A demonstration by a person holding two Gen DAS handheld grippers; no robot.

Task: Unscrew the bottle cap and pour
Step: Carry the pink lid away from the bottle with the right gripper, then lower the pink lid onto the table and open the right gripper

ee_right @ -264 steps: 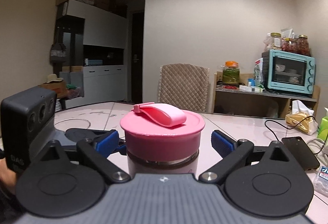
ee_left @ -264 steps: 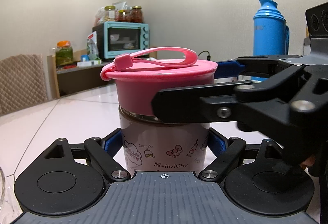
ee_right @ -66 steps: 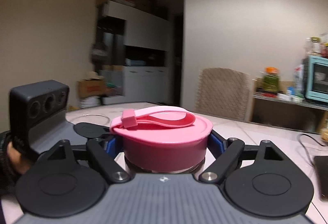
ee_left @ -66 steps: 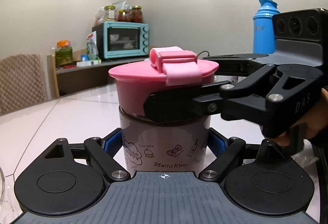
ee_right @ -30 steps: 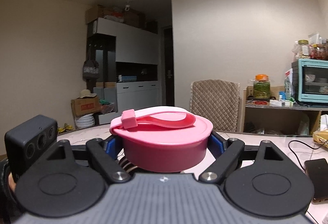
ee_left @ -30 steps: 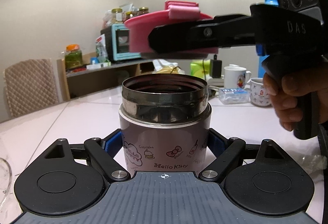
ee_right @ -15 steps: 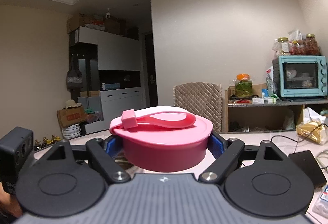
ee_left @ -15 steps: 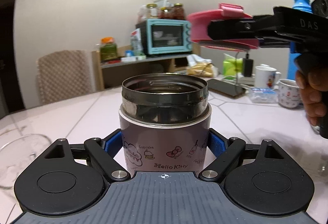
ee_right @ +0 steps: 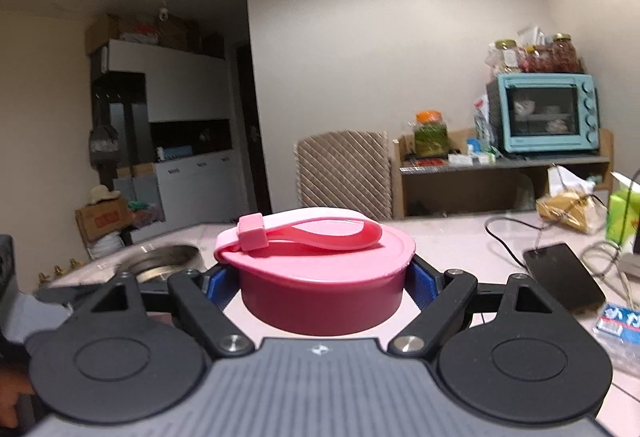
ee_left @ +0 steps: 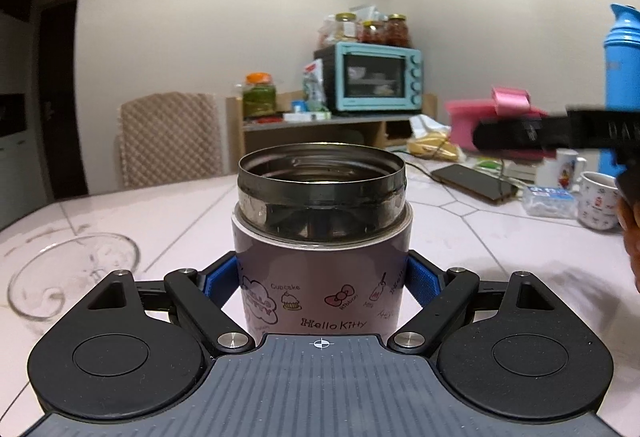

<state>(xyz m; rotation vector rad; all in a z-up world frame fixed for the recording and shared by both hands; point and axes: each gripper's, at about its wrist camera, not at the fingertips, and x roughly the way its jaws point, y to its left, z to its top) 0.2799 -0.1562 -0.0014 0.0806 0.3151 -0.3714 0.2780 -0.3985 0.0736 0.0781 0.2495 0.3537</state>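
Observation:
My left gripper [ee_left: 322, 277] is shut on the Hello Kitty jar [ee_left: 320, 277], a pale cup with a steel threaded mouth, open and upright. My right gripper [ee_right: 320, 279] is shut on the pink cap [ee_right: 320, 277] with its strap on top, held above the table. In the left wrist view the pink cap [ee_left: 476, 117] and right gripper show off to the right, blurred. In the right wrist view the jar's steel rim [ee_right: 166, 261] shows to the left, lower than the cap.
A clear glass bowl [ee_left: 72, 273] sits on the pink-tiled table [ee_left: 460, 237] to the jar's left. A phone [ee_right: 564, 277], cables, tissue pack, mugs [ee_left: 600, 201] and a blue thermos [ee_left: 622, 77] stand to the right. A chair and shelf with a teal oven [ee_left: 368, 81] stand behind.
The right gripper has carried the pink cap off the jar, to the right and lower. The left gripper has turned left with the open jar, and the glass bowl has come into view.

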